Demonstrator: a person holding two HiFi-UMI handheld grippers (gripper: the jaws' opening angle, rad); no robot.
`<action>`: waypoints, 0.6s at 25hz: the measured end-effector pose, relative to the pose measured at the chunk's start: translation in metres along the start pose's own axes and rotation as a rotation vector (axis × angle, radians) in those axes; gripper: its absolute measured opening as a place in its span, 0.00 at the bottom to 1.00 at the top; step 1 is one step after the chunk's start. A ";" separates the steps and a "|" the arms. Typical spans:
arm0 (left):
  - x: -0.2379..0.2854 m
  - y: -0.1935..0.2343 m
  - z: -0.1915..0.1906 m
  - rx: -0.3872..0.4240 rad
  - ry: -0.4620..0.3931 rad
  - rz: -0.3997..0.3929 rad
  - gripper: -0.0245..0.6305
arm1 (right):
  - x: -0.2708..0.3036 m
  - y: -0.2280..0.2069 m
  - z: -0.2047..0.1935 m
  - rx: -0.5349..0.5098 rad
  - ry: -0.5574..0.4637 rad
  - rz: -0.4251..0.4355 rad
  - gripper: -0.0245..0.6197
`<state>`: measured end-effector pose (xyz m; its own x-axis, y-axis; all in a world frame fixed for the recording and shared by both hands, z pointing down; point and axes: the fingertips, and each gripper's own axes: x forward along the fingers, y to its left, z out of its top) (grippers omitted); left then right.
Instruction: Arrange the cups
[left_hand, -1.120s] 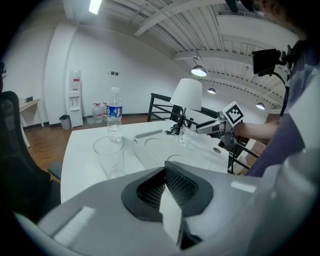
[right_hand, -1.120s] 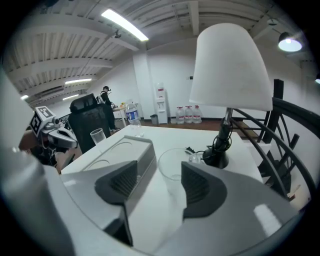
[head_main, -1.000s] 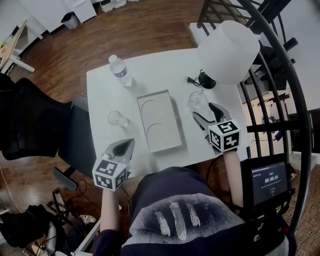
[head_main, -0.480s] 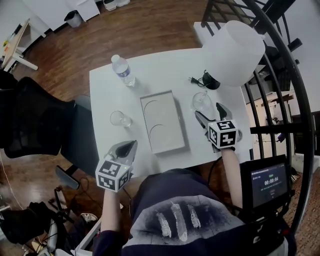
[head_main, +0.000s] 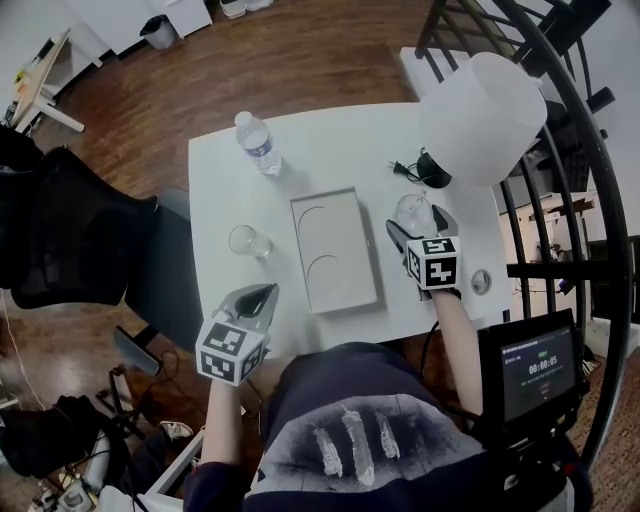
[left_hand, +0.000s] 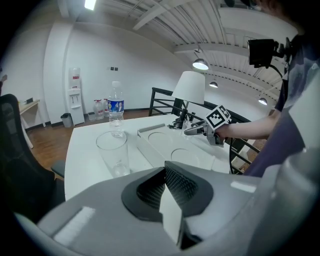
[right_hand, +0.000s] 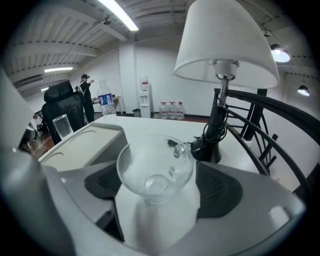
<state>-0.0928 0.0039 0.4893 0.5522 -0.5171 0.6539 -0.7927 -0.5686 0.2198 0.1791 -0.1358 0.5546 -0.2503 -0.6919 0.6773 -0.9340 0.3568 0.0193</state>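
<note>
My right hand-held gripper (head_main: 420, 223) is over the right part of the white table (head_main: 225, 200), jaws spread wide, with the low, bowl-shaped clear cup (head_main: 413, 212) standing between them on the table. In the right gripper view the cup's rim nearly fills the gap between the two dark pads, and I cannot tell whether either pad touches the glass. This cup is just right of the white tray (head_main: 335, 250), which lies lengthwise in the middle of the table and shows two round recesses, both bare. The other cup, a tall straight clear glass (head_main: 243, 241), stands upright to the left of the tray, apart from it. My left hand-held gripper (head_main: 255, 297) is at the near left edge of the table, on my side of the tall glass and well short of it. Its jaws are pressed together and have nothing between them. A plastic water bottle (head_main: 258, 143) with a blue label stands upright at the far left part of the table. At the far right stands a lamp, its wide white shade (head_main: 482, 118) hanging over that corner. A black plug and cord (head_main: 430, 170) lie at the lamp's foot, just beyond the low cup. A black office chair (head_main: 70, 230) stands on the wooden floor to the left of the table.
</note>
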 end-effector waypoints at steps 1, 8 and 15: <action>0.000 0.001 -0.001 -0.001 0.003 0.002 0.06 | 0.003 0.002 -0.001 -0.004 0.004 0.005 0.73; -0.003 0.005 -0.008 -0.012 0.023 0.019 0.06 | 0.017 0.005 -0.002 -0.030 -0.011 -0.008 0.73; -0.004 0.010 -0.014 -0.029 0.031 0.022 0.06 | 0.023 0.002 -0.004 -0.036 -0.035 0.012 0.67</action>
<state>-0.1068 0.0090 0.4994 0.5265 -0.5088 0.6811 -0.8120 -0.5382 0.2257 0.1720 -0.1485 0.5731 -0.2707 -0.7088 0.6515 -0.9212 0.3872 0.0386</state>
